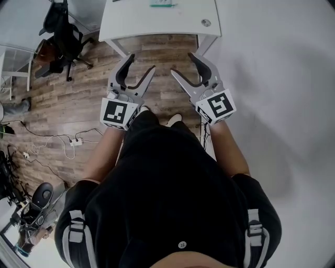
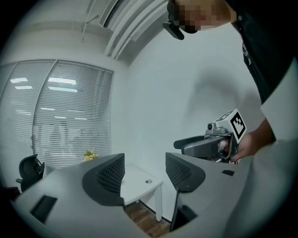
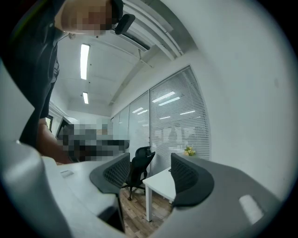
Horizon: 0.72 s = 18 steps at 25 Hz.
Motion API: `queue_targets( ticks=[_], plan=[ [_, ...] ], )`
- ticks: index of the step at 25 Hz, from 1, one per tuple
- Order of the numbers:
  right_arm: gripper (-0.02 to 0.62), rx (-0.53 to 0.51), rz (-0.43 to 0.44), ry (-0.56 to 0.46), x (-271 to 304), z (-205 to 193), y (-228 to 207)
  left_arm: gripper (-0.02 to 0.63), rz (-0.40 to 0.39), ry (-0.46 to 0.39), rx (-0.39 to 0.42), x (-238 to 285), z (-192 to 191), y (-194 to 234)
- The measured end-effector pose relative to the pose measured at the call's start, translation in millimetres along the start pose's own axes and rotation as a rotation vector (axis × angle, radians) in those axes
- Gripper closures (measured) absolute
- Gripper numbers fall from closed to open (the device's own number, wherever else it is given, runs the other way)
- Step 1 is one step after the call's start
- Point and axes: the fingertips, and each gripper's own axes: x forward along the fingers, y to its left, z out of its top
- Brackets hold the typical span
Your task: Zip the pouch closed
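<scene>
I see no pouch that I can make out; a small green-edged item (image 1: 162,4) lies at the far edge of the white table (image 1: 157,23), too small to identify. My left gripper (image 1: 141,63) and right gripper (image 1: 182,63) are held side by side at waist height, pointing level toward the table, short of its near edge. Both stand wide open with nothing between the jaws. The left gripper view shows its open jaws (image 2: 144,174) framing the table corner (image 2: 139,183), with the right gripper (image 2: 186,145) beside it. In the right gripper view the open jaws (image 3: 150,179) frame the table (image 3: 156,188).
A black office chair (image 1: 63,36) stands at the far left on the wood floor (image 1: 68,99). Cables and a power strip (image 1: 76,141) lie on the floor at left. A white wall (image 1: 272,78) runs along the right. A small round fitting (image 1: 205,22) sits in the tabletop.
</scene>
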Motion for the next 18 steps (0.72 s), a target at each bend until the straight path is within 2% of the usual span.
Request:
queue_targets(
  ticks=[6, 18],
  plan=[
    [0.321, 0.013, -0.003, 0.003, 15.2, -0.7, -15.1, 0.338, 0.016, 0.012, -0.025, 15.1, -6.2, 15.6],
    [0.321, 0.004, -0.037, 0.053, 105.0, -11.2, -59.8, 0.337, -0.023, 0.001, -0.036, 71.1, -11.9, 101.2]
  ],
)
